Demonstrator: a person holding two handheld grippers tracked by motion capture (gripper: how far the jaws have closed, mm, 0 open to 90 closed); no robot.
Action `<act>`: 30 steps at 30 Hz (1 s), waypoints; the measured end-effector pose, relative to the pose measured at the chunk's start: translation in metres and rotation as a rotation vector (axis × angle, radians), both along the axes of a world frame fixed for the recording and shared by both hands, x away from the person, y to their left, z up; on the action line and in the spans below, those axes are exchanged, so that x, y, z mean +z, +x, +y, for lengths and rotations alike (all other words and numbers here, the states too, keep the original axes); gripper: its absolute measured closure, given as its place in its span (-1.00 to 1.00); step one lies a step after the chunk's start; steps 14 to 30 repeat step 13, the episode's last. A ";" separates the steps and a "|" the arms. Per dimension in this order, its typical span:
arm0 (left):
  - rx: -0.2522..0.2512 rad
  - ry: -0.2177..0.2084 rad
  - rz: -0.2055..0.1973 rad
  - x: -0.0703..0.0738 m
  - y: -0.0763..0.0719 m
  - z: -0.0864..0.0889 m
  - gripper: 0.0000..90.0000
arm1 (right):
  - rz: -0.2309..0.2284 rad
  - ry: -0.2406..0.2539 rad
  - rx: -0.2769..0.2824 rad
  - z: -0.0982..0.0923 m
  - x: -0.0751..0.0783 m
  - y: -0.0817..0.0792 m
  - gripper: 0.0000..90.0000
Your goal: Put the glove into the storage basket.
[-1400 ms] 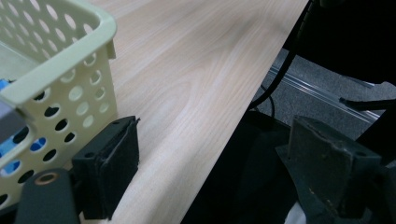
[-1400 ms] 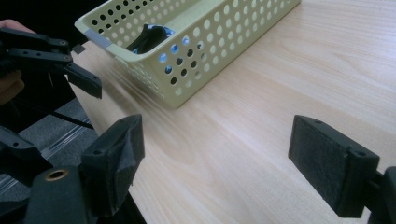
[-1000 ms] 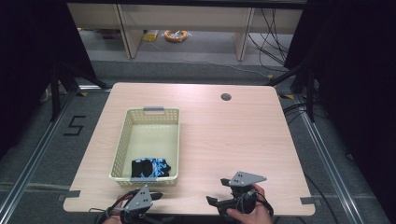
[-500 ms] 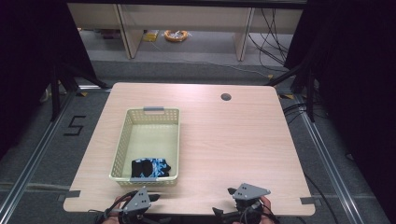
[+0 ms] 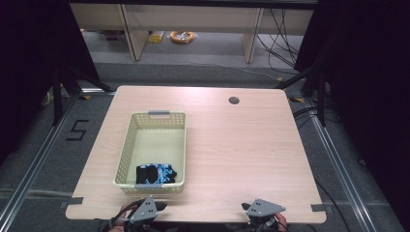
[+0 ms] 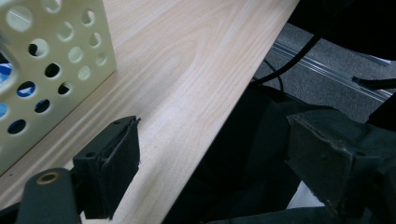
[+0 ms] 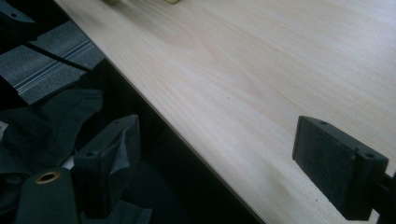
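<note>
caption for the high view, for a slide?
Both grippers, left and right, open at the table's near edge; dark-and-blue cloth lies in the yellow basket.

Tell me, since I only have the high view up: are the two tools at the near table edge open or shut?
Observer: The left tool is open in the left gripper view, with its jaws wide apart and nothing between them.
Operator: And the right one?
Observer: The right tool is open and empty too. One jaw is over the table, the other past its near edge.
Operator: How near is the left one to the basket?
Observer: The basket wall stands close beside one jaw without touching it. Blue of the cloth shows through its holes.
</note>
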State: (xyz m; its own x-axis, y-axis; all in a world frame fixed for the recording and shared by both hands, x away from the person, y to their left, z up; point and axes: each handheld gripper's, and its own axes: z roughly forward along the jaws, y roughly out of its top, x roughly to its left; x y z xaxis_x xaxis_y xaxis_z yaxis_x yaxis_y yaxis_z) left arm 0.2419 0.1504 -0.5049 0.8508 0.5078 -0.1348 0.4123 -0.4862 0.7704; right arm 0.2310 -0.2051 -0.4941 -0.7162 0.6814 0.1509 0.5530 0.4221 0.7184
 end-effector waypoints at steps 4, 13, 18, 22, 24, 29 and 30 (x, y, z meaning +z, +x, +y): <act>0.001 -0.011 0.005 0.000 -0.001 -0.002 -0.64 | -0.024 -0.024 0.019 -0.002 -0.001 0.001 -0.63; -0.009 -0.026 0.004 0.000 0.000 -0.002 -0.65 | -0.026 -0.033 0.034 -0.001 -0.001 0.002 -0.63; -0.009 -0.026 0.004 0.000 0.000 -0.002 -0.65 | -0.026 -0.033 0.034 -0.001 -0.001 0.002 -0.63; -0.009 -0.026 0.004 0.000 0.000 -0.002 -0.65 | -0.026 -0.033 0.034 -0.001 -0.001 0.002 -0.63; -0.009 -0.026 0.004 0.000 0.000 -0.002 -0.65 | -0.026 -0.033 0.034 -0.001 -0.001 0.002 -0.63; -0.009 -0.026 0.004 0.000 0.000 -0.002 -0.65 | -0.026 -0.033 0.034 -0.001 -0.001 0.002 -0.63; -0.009 -0.026 0.004 0.000 0.000 -0.002 -0.65 | -0.026 -0.033 0.034 -0.001 -0.001 0.002 -0.63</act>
